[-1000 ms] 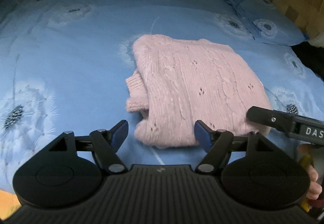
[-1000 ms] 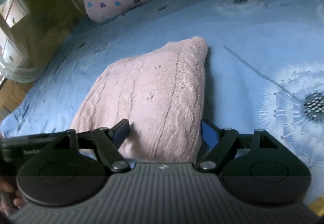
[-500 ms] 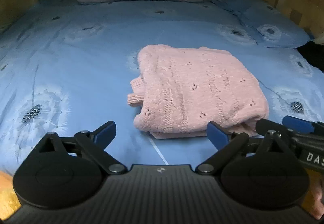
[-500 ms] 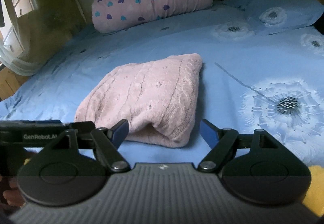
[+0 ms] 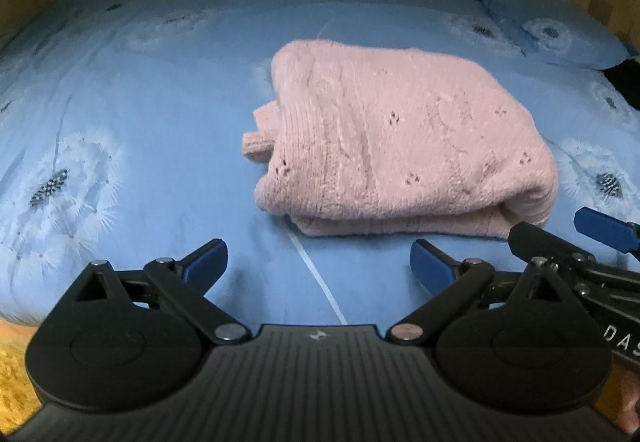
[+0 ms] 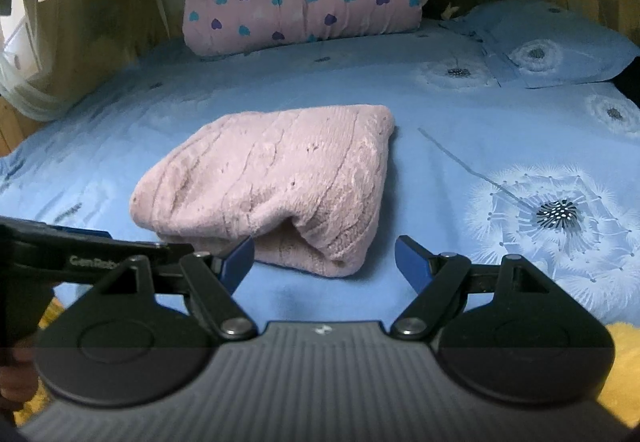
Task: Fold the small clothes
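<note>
- Pink knit sweater [image 5: 404, 158] is lying folded on the blue dandelion-print bed sheet [image 5: 140, 114], near the sheet's near edge, roughly midway across.
- A ribbed cuff [image 5: 258, 146] is sticking out from the sweater's left side in the left wrist view.
- Left gripper [image 5: 318, 266] is hovering over the sheet just short of the sweater's near edge, jaws spread wide, gripping nothing.
- Right gripper [image 6: 324, 258] is sitting at the sweater's near right corner, jaws wide apart and empty; its left finger [image 6: 236, 260] is looking just beside the knit, contact unclear.
- White lettering "DAS", cut off by the frame, is showing on the right gripper's body in the left wrist view.
- "GenRobo", partly covered, is reading on the left gripper's body in the right wrist view.
- Pink heart-print bolster [image 6: 304, 2] is resting along the bed's far edge; a blue pillow [image 6: 556, 42] is lying in the far right corner.
</note>
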Action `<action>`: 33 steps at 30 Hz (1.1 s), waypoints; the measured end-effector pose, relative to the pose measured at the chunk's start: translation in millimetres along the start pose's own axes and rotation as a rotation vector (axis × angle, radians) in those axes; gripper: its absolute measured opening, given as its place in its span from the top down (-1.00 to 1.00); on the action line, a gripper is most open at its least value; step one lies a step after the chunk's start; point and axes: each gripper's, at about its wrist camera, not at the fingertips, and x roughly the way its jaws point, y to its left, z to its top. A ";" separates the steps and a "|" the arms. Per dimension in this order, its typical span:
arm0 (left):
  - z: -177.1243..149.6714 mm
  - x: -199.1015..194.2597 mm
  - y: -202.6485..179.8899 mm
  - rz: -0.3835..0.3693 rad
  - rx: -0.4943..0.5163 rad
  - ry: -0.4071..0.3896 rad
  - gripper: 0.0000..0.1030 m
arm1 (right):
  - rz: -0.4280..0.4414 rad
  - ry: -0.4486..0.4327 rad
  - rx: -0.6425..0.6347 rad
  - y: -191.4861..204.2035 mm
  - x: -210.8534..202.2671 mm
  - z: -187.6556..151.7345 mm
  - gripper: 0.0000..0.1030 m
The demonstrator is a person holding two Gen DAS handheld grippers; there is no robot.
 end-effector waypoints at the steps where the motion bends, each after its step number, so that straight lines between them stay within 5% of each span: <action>1: -0.4 2.4 -0.2 0.001 0.000 0.003 -0.94 | -0.001 0.004 -0.005 0.3 1.7 -1.2 -0.54; 33: -0.6 18.9 -2.8 0.024 0.006 0.031 -0.94 | 0.003 0.032 0.005 0.2 16.3 -8.3 -0.54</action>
